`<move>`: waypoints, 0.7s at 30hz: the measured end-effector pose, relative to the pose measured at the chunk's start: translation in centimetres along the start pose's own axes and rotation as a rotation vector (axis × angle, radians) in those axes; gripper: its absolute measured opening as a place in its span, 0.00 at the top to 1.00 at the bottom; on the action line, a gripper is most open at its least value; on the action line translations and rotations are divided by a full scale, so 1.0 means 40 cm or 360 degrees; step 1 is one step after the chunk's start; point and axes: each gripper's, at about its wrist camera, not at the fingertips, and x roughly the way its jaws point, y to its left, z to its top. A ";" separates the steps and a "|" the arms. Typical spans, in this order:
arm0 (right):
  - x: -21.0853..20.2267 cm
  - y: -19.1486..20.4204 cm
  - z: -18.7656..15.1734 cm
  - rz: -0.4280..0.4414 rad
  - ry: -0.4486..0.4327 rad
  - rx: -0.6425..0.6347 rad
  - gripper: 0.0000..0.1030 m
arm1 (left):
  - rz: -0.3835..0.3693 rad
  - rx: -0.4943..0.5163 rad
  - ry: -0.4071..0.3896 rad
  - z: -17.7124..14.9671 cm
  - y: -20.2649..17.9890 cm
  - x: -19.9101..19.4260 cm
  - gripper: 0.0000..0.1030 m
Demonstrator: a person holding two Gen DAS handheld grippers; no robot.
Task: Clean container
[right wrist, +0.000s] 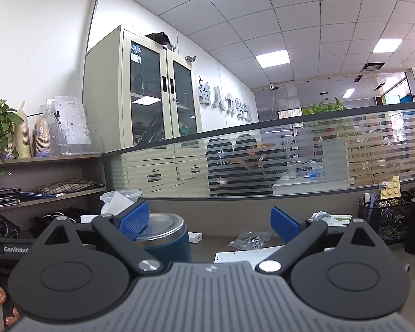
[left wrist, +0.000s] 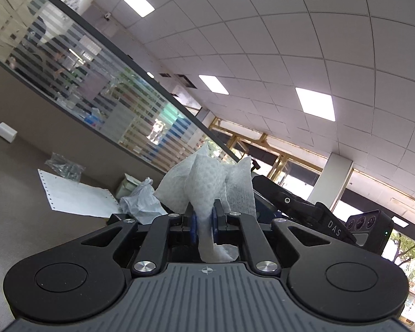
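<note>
My left gripper (left wrist: 203, 222) is shut on a white embossed wipe (left wrist: 207, 188) that sticks up between the blue pads and hangs behind them. The view tilts up toward the ceiling. My right gripper (right wrist: 209, 222) is open and empty, with its blue pads (right wrist: 134, 218) wide apart. A dark blue container (right wrist: 167, 242) with a shiny metal rim stands on the desk just behind the right gripper's left finger. The white wipe (right wrist: 114, 203) also shows in the right wrist view, left of that finger. The black body of the right gripper (left wrist: 304, 210) crosses the left wrist view.
A clear plastic tub (right wrist: 121, 195) stands behind the container. Perforated paper (right wrist: 243, 256), a clear bag of small parts (right wrist: 250, 240) and a white charger (right wrist: 195, 237) lie on the desk. A black mesh organiser (right wrist: 384, 215) stands at right. A striped glass partition (right wrist: 290, 160) borders the desk.
</note>
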 end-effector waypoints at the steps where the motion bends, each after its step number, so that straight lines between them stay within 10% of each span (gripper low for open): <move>1: 0.000 0.000 0.000 0.0001 0.0000 -0.0001 0.06 | -0.0002 0.0006 -0.0009 0.004 -0.004 -0.002 0.88; 21: 0.002 -0.010 -0.004 0.0004 -0.0001 0.0003 0.06 | 0.0113 0.0077 -0.0021 -0.001 -0.042 0.001 0.88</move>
